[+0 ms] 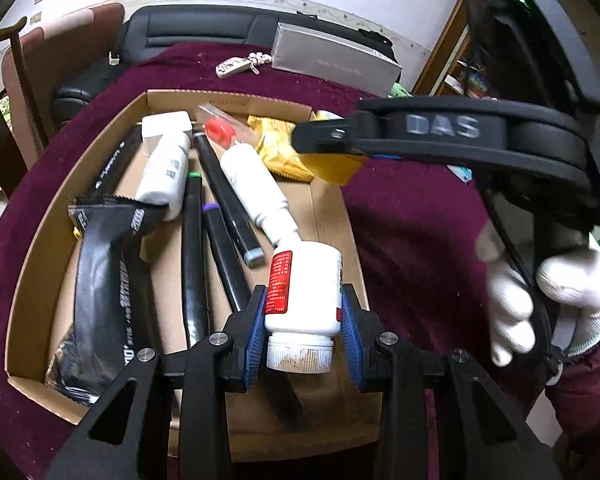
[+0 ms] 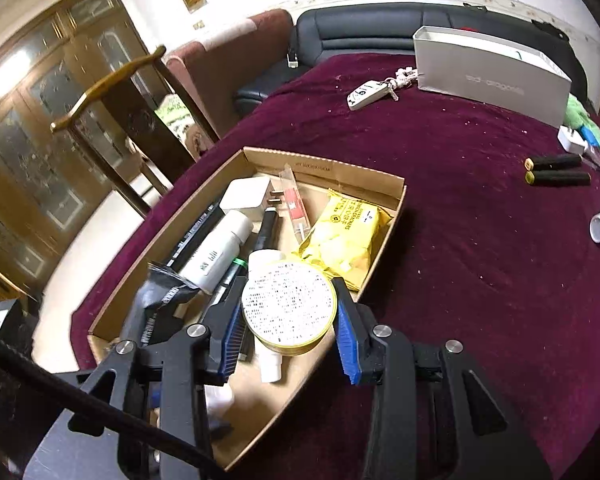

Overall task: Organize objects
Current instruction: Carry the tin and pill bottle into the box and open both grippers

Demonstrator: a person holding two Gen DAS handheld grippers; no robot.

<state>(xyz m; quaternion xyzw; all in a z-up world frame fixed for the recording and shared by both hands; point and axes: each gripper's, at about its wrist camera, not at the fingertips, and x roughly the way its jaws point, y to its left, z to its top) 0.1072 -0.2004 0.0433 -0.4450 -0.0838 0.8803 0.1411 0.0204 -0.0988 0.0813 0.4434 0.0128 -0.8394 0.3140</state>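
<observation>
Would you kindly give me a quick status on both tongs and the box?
Left tongs shut on white bottle. Right tongs shut on round tin. Both over cardboard box, already crowded; no clear gap.

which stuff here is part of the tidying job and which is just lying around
Job: white pill bottle in left gripper; round tin in right gripper; cardboard box; black markers still out.

Lying about: key fob, grey box, sofa.

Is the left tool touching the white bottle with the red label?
Touching. The left wrist view shows the blue pads of the left tool pressed on both sides of the white bottle, held above the cardboard box.
</observation>
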